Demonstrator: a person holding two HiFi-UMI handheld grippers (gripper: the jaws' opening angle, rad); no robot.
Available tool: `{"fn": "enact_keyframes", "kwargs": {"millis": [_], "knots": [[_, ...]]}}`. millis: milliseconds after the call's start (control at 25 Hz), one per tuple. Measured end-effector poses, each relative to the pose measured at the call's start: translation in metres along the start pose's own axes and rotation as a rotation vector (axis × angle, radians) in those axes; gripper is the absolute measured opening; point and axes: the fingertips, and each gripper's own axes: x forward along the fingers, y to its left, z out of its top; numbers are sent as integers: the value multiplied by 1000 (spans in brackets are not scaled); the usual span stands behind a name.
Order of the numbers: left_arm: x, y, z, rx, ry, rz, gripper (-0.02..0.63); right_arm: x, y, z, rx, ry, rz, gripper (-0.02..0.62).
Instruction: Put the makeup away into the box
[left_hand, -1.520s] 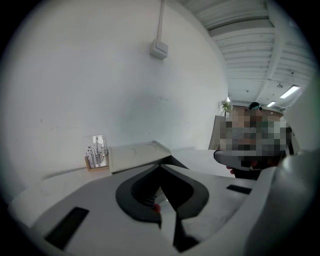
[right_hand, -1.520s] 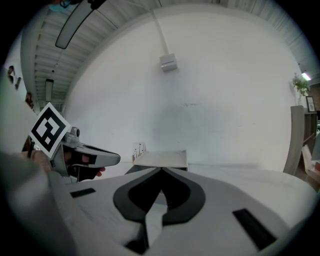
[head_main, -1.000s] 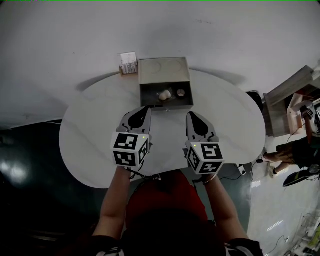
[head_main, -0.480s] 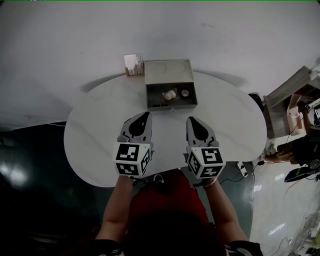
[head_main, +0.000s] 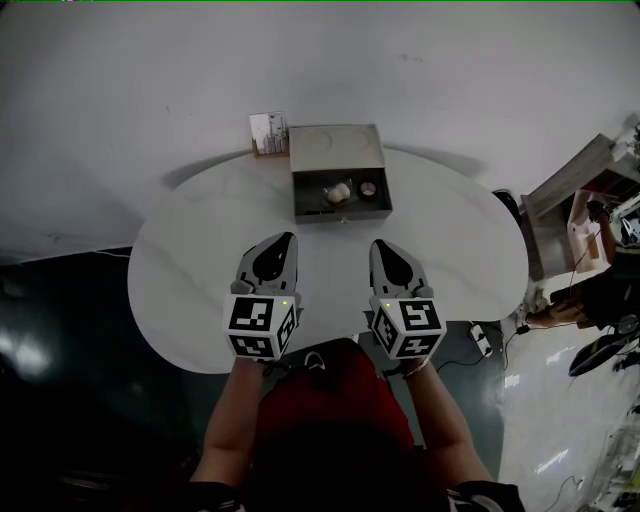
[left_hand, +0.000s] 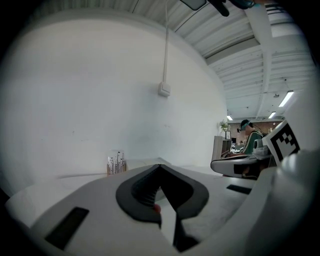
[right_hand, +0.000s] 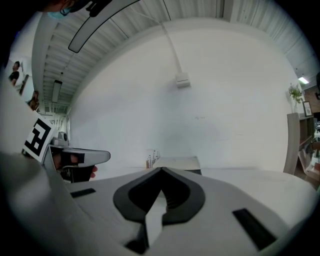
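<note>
Both grippers sit side by side over the near edge of the white oval table (head_main: 200, 260), just ahead of your red shirt (head_main: 330, 400). They point away from you at the box.

Your left gripper (head_main: 289, 237) has its jaws closed, tips meeting. There's a small reddish spot at the pad seam and I can't tell what it is. Your right gripper (head_main: 379, 244) is also closed with nothing between its jaws.

Between the jaw tips and the box front there's only tabletop.

The grey box (head_main: 340, 212) is on the far side of the table, well apart from both grippers, with its lid swung up and back. The makeup is inside: a whitish piece (head_main: 339, 190) near the middle and a small round piece (head_main: 368, 187) just to its right.

A small holder of thin upright sticks (head_main: 268, 132) stands against the box's far left corner. Behind that is a plain white wall (head_main: 150, 80).

Off the table's right edge are shelving and clutter (head_main: 590, 190) on the floor, with another person (head_main: 560, 310) there.
</note>
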Motion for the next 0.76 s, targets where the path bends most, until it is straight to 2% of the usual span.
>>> {"fn": "enact_keyframes", "kwargs": {"millis": [760], "knots": [[-14, -5, -8, -3, -8, -17, 21, -9, 17, 1, -21, -21, 19, 12]]}}
